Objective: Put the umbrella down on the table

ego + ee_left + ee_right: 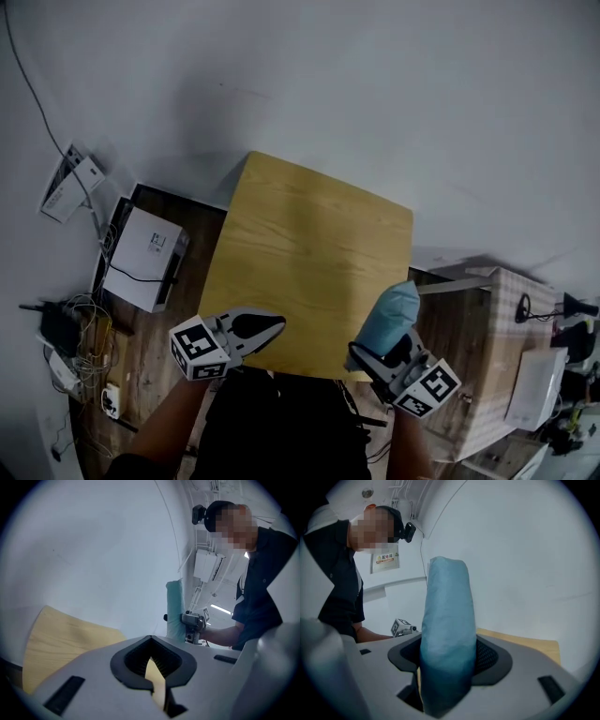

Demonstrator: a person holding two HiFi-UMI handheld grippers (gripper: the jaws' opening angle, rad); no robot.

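A folded light-blue umbrella (389,314) stands upright between the fingers of my right gripper (378,352), which is shut on it over the near right corner of the yellow wooden table (309,253). In the right gripper view the umbrella (447,634) fills the middle, squeezed by the jaws of the right gripper (447,670). My left gripper (272,328) hovers at the table's near left edge, shut and holding nothing. The left gripper view shows its own jaws closed at the left gripper (152,670), with the umbrella (174,611) and the right gripper (192,625) beyond them.
A white box (142,258) and tangled cables (80,347) lie on the wooden floor left of the table. A small table with a checked cloth (497,347) stands to the right. A white wall rises behind the table's far edge.
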